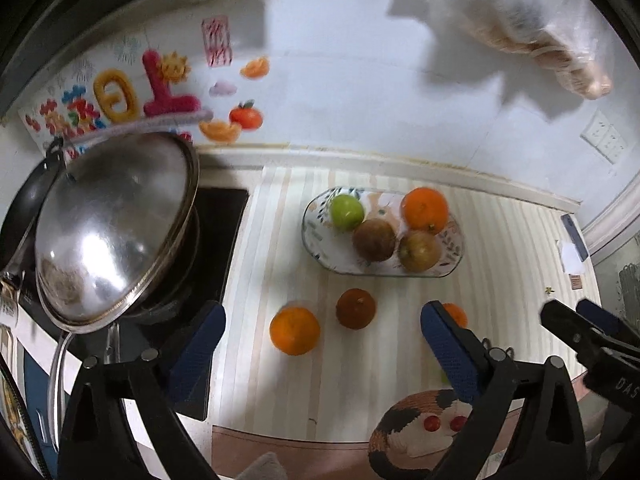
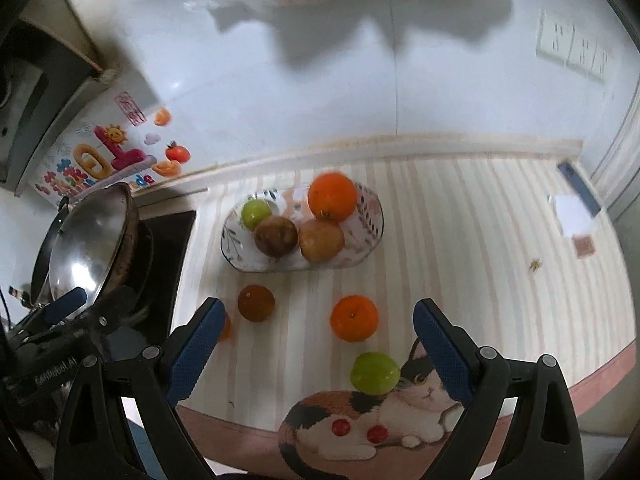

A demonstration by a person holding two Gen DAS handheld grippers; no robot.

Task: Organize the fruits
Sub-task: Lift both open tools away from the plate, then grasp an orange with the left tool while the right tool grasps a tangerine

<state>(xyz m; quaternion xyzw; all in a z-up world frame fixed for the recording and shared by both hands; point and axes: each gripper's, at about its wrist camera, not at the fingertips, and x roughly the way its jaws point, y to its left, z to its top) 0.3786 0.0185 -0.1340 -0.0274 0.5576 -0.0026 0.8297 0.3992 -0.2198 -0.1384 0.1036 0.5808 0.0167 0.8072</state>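
A glass plate with a flower print [image 1: 316, 236] [image 2: 370, 236] sits at the back of the striped mat. It holds a green apple [image 1: 346, 210] [image 2: 256, 213], an orange [image 1: 425, 209] [image 2: 332, 196] and two brown fruits [image 1: 374, 239] [image 2: 276, 235]. Loose on the mat lie an orange [image 1: 295, 330], a dark brown-orange fruit [image 1: 355, 308] [image 2: 256, 303], another orange [image 2: 354, 318] [image 1: 456, 313] and a green apple [image 2: 375, 373]. My left gripper [image 1: 322, 344] is open and empty above the loose fruit. My right gripper [image 2: 316, 344] is open and empty, the orange and green apple between its fingers.
A steel lid [image 1: 116, 224] [image 2: 90, 246] rests on a pan on the black hob at the left. A cat picture [image 2: 384, 416] marks the mat's front edge. A bag [image 1: 532, 28] hangs on the tiled wall. A phone [image 2: 578, 186] lies at the far right.
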